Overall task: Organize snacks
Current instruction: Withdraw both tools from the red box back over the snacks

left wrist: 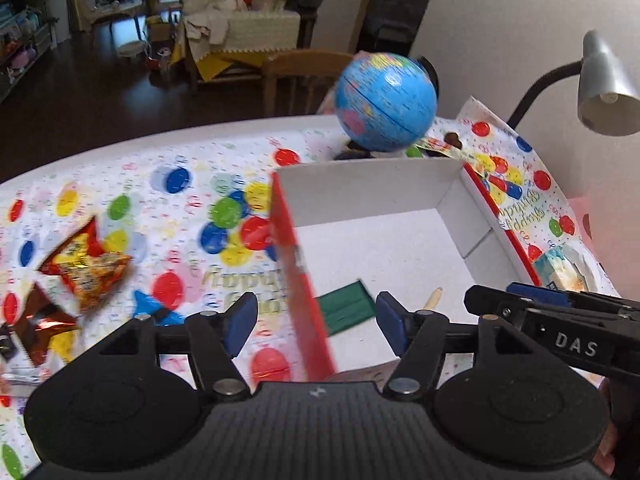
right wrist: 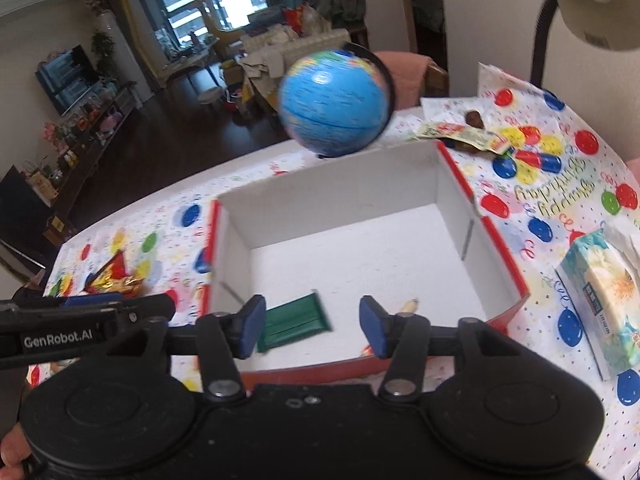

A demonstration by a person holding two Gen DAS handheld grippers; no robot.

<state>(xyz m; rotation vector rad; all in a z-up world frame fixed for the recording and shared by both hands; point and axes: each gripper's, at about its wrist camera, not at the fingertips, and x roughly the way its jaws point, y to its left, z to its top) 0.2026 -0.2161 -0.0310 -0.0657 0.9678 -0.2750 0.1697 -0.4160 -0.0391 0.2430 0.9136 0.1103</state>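
Observation:
A white box with red outer walls [left wrist: 360, 196] [right wrist: 328, 204] stands on the balloon-print tablecloth. On its floor lie a green packet [left wrist: 348, 306] [right wrist: 294, 322] and a tan stick-shaped snack [left wrist: 434, 298] [right wrist: 409, 305]. My left gripper [left wrist: 316, 320] is open above the box's left red wall and holds nothing. My right gripper [right wrist: 312, 324] is open over the box's near side, above the green packet, also with nothing in it. Red-and-gold snack packets [left wrist: 88, 264] [right wrist: 114, 280] lie left of the box. More wrapped snacks [right wrist: 460, 134] [left wrist: 440, 146] lie behind it.
A blue globe [left wrist: 386, 100] [right wrist: 334, 104] stands just behind the box. A grey desk lamp [left wrist: 604, 88] [right wrist: 592, 4] hangs over the right side. A tissue box [right wrist: 604, 300] [left wrist: 564, 268] sits right of the box. A wooden chair [left wrist: 304, 76] stands beyond the table's far edge.

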